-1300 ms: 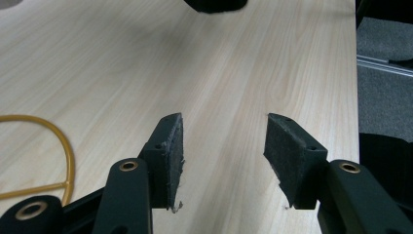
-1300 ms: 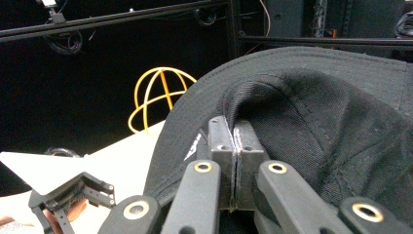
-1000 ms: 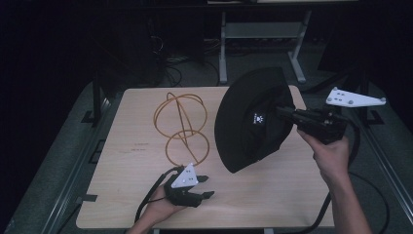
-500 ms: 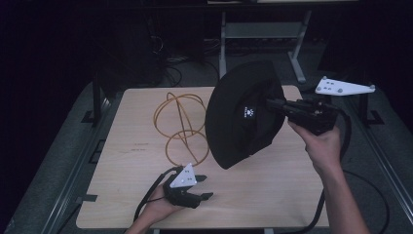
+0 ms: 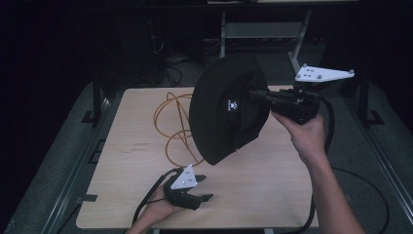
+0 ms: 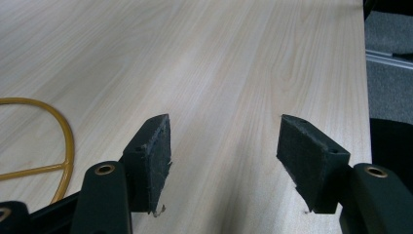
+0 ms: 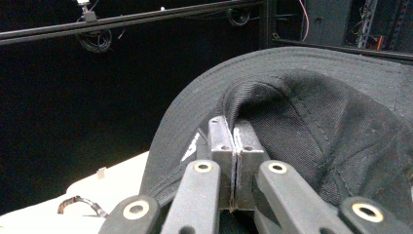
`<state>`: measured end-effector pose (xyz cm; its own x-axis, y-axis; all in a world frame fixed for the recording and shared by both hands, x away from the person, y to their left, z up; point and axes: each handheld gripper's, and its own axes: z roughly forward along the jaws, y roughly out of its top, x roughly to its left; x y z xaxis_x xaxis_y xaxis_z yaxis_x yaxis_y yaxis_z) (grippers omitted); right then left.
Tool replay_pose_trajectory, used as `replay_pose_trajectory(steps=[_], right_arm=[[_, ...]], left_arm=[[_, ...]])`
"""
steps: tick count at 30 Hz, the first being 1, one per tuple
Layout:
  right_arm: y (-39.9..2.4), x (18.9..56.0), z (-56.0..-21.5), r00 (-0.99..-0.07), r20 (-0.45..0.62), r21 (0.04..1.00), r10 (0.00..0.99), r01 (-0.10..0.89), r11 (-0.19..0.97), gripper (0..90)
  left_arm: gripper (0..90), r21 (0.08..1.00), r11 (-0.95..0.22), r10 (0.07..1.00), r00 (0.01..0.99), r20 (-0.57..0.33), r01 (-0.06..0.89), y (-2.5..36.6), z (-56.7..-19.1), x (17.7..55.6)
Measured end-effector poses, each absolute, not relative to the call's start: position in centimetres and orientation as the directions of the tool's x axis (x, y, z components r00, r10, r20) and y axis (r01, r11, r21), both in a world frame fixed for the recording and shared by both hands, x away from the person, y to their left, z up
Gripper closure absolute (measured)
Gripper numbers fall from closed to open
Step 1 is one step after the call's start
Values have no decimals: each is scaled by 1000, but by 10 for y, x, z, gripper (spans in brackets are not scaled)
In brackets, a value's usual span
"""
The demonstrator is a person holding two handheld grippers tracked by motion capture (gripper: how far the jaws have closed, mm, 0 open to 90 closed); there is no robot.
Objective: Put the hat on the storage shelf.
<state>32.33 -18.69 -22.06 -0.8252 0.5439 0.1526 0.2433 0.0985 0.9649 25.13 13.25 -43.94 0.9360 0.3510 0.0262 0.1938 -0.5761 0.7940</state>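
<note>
In the high view the right hand-held gripper (image 5: 258, 96) sits right of the frame's centre, gripped by the person's right hand (image 5: 302, 131). Its jaws are pressed tight together on the fabric of a black hat (image 5: 226, 109), which hangs in the air above the counter (image 5: 272, 185), tilted so its round brim faces the camera; a small white logo shows on the crown. In the right gripper view the pads (image 7: 221, 139) meet flat against each other with a fold of the hat (image 7: 311, 112) pinched between them, near the seam where brim joins crown.

The left hand-held gripper (image 5: 203, 189) lies low at the bottom centre of the high view, in the person's left hand (image 5: 158, 209). In the left gripper view its jaws stand well apart, having just been opening, with nothing but bare counter (image 6: 234, 58) between them.

An orange wire frame (image 5: 176, 124) of looped rings rests on the counter left of the hat, and part of a ring (image 6: 58, 141) shows at the left edge of the left gripper view.
</note>
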Motion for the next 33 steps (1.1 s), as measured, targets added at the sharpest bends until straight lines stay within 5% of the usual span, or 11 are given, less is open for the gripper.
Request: replay_pose_trajectory(steps=[33], right_arm=[[-132,354,-201,-856,168,957,488,260,127,890]], left_arm=[[309,780,-582,383,923,13,231,139,-448,259]])
